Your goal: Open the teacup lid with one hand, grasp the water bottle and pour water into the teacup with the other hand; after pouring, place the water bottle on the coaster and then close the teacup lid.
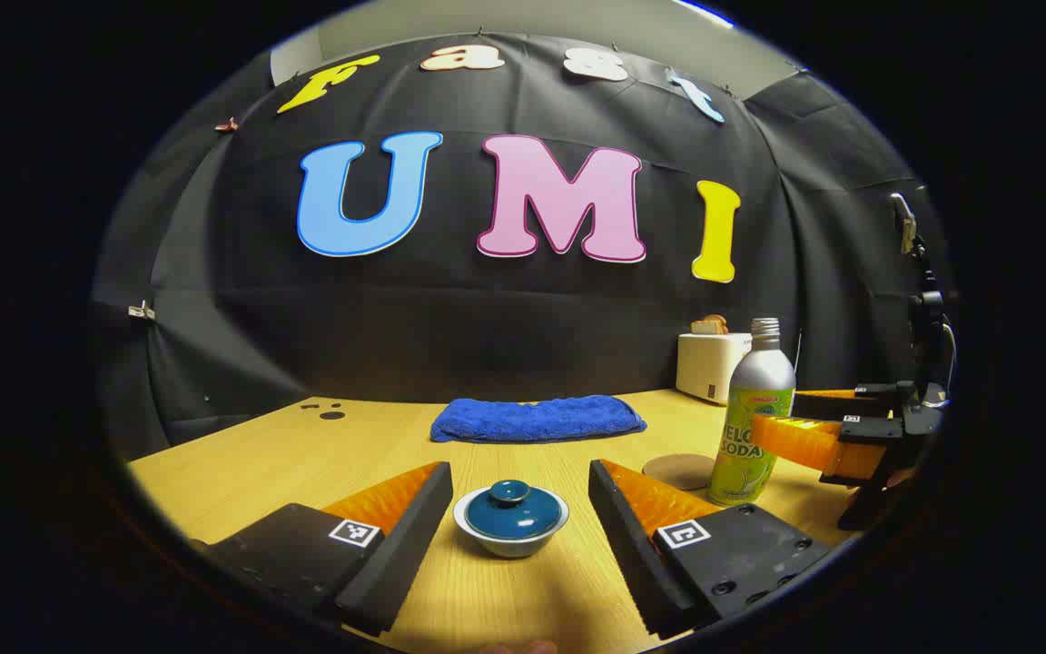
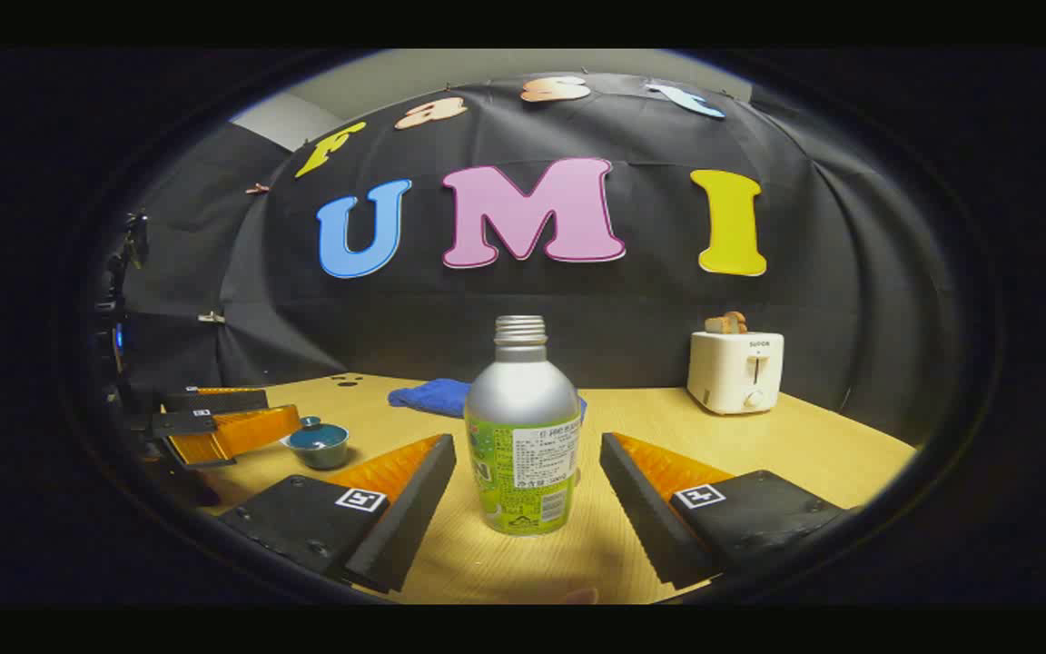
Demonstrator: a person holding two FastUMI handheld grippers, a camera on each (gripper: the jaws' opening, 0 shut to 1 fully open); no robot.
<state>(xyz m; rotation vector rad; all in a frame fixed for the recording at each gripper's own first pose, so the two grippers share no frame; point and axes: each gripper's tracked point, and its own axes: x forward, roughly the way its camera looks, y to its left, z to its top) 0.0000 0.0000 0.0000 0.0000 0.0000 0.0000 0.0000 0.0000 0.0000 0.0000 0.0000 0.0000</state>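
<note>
A small white teacup (image 1: 511, 534) with a dark teal lid (image 1: 512, 509) sits on the wooden table between the spread fingers of my left gripper (image 1: 519, 490), which is open and not touching it. The uncapped silver and green water bottle (image 2: 523, 431) stands upright between the fingers of my right gripper (image 2: 527, 463), open with gaps on both sides. In the left gripper view the bottle (image 1: 754, 413) stands right of the cup, with the right gripper (image 1: 804, 422) at its side. A round brown coaster (image 1: 679, 470) lies just left of the bottle. The teacup (image 2: 319, 443) sits by the left gripper (image 2: 232, 420) in the right gripper view.
A folded blue towel (image 1: 538, 419) lies across the back of the table. A white toaster (image 2: 735, 371) with bread in it stands at the back right corner. Small dark holes (image 1: 330, 411) mark the tabletop at the back left.
</note>
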